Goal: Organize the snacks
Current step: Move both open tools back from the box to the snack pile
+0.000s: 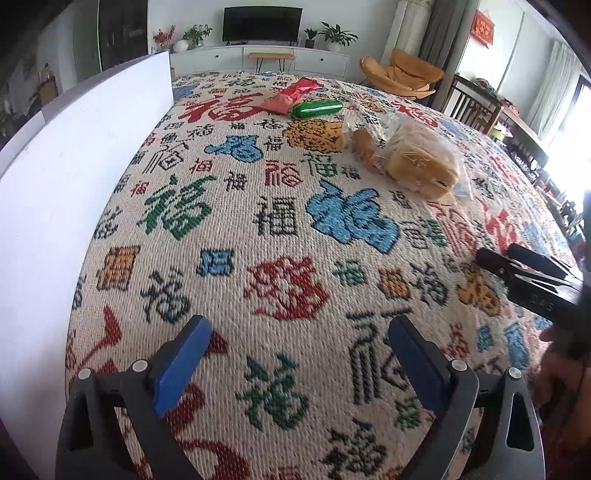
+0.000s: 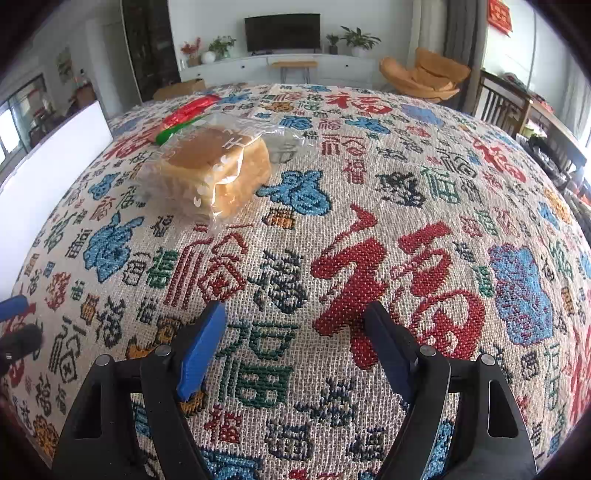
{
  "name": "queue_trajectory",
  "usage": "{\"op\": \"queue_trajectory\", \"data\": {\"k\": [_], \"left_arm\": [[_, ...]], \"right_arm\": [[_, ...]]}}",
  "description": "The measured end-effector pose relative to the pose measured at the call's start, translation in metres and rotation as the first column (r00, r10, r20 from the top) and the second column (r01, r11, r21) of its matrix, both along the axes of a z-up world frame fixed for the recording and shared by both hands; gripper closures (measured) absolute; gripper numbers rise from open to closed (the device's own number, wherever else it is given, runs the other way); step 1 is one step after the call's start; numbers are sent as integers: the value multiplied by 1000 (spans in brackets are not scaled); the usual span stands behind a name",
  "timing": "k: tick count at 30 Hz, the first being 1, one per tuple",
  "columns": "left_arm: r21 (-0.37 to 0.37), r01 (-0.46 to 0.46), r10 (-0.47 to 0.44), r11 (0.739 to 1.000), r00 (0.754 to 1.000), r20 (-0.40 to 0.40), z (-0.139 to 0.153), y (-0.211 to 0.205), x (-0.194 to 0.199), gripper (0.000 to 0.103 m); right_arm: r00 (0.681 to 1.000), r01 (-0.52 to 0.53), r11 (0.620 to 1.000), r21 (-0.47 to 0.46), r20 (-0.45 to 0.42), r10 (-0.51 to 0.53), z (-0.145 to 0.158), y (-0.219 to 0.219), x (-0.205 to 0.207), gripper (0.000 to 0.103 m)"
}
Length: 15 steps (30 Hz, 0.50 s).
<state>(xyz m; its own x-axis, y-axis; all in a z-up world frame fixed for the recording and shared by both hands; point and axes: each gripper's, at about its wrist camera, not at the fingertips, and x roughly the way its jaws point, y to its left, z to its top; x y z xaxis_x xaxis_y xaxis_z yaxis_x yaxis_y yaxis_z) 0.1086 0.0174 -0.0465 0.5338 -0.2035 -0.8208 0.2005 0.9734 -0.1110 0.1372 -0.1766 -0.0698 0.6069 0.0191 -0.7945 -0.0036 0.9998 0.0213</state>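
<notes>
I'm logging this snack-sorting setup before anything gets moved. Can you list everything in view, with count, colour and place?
Clear plastic bag of sliced bread: one, golden-tan, on the cloth, nearest of the snacks.
Glossy green snack packet: one, green, beyond the bread.
Red snack wrapper: one, red, beside the green packet, farthest away.
Woven tablecloth with printed characters: one, beige with red, blue, green and black, covering the table.
White flat board: one, white, along the cloth's left edge.
Black television: one, on the far white cabinet, potted plants on either side.
Orange lounge chair: one, back right.
Left gripper: blue pads, open, empty.
Right gripper: blue pads, open, empty.
</notes>
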Motion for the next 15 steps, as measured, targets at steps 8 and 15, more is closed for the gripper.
{"op": "queue_trajectory", "data": {"k": [8, 15], "left_arm": [[99, -64, 59, 993, 997, 48, -12, 2, 58, 1], [98, -73, 68, 992, 996, 53, -12, 4, 59, 0]], "right_arm": [[1000, 17, 1000, -18, -12, -17, -3, 6, 10, 15], [1000, 16, 1000, -16, -11, -16, -2, 5, 7, 15]]}}
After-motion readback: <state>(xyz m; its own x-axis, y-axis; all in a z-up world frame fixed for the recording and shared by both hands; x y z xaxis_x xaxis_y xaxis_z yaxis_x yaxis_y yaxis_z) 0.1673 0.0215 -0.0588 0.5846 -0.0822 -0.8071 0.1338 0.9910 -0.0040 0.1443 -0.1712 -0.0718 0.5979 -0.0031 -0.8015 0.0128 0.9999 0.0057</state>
